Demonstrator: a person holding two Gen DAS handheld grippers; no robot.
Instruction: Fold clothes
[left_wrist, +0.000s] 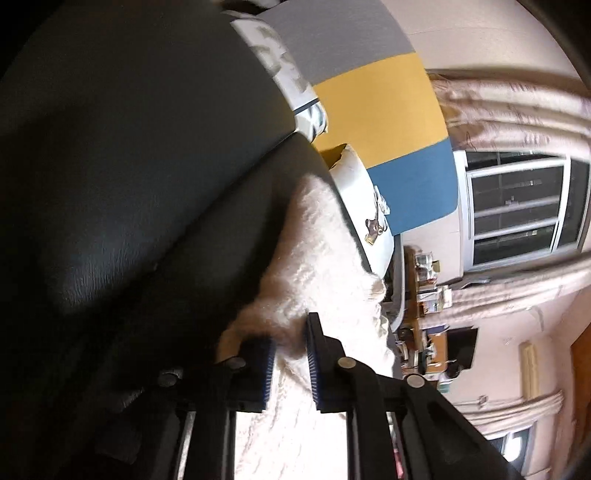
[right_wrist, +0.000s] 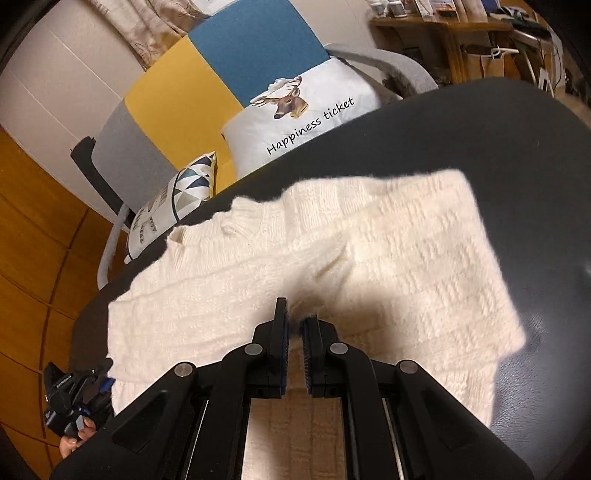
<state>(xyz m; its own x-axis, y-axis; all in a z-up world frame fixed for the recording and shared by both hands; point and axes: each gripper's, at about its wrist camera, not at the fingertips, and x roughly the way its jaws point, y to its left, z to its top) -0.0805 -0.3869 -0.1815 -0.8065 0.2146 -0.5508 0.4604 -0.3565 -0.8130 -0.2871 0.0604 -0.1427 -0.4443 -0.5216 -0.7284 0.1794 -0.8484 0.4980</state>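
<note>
On the dark desk (right_wrist: 498, 155): the white knit sweater (right_wrist: 388, 251) lies across it, partly doubled over itself, with its ribbed collar (right_wrist: 192, 236) at about 10 o'clock in the right wrist view.
Right gripper (right_wrist: 294, 326): its pads are nearly pressed together, and a fuzzy tuft of the knit sits between them, so I judge it pinches a fold of the sweater near the middle of the near side.
Left gripper (left_wrist: 289, 356): the fingers are a little spread with the sweater's edge between them; whether they really clamp it, I cannot tell. The same tool and the hand (right_wrist: 75, 437) holding it show at 8 o'clock in the right wrist view, just beside the sweater's corner.
Stage: a fold seems in progress, but which fold the pictures do not settle.
Doing it well: the knit is thick and stretchy, so I would keep both pinches at the same height and carry the edge evenly, otherwise the layer may drag and wrinkle.
Risk: the loose yarn can catch on the ribbed pads.
Behind: two cushions (right_wrist: 306, 110) on a colour-block sofa (right_wrist: 236, 62) at 12 o'clock.
</note>
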